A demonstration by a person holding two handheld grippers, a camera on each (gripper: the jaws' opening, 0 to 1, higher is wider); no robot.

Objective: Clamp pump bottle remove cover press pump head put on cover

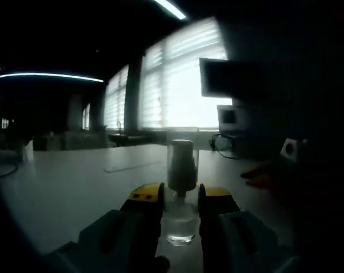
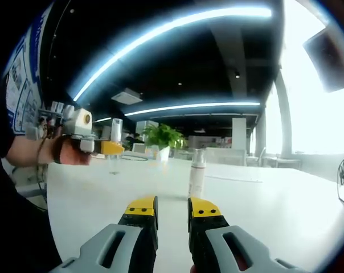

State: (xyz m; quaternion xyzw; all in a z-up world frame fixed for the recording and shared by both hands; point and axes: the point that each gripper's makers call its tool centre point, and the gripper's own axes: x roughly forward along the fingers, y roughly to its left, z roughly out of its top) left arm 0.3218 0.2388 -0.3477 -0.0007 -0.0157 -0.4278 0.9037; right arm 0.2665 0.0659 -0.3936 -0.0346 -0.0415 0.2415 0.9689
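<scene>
A clear pump bottle (image 1: 180, 219) with a transparent cover (image 1: 181, 162) over its pump head stands upright between my left gripper's yellow-tipped jaws. The left gripper (image 1: 180, 193) is shut on the bottle's body. In the right gripper view the same left gripper (image 2: 106, 148) comes in from the left, held by a person's hand (image 2: 69, 152), with the clear bottle (image 2: 115, 133) in it over the white table (image 2: 274, 210). My right gripper (image 2: 172, 206) hovers low above the table, its jaws a narrow gap apart with nothing between them.
A second, white pump bottle (image 2: 197, 173) stands on the table ahead of the right gripper. A potted plant (image 2: 162, 137) sits farther back. A monitor (image 1: 229, 77), dark cables (image 1: 223, 145) and a red object (image 1: 260, 175) are at the table's right.
</scene>
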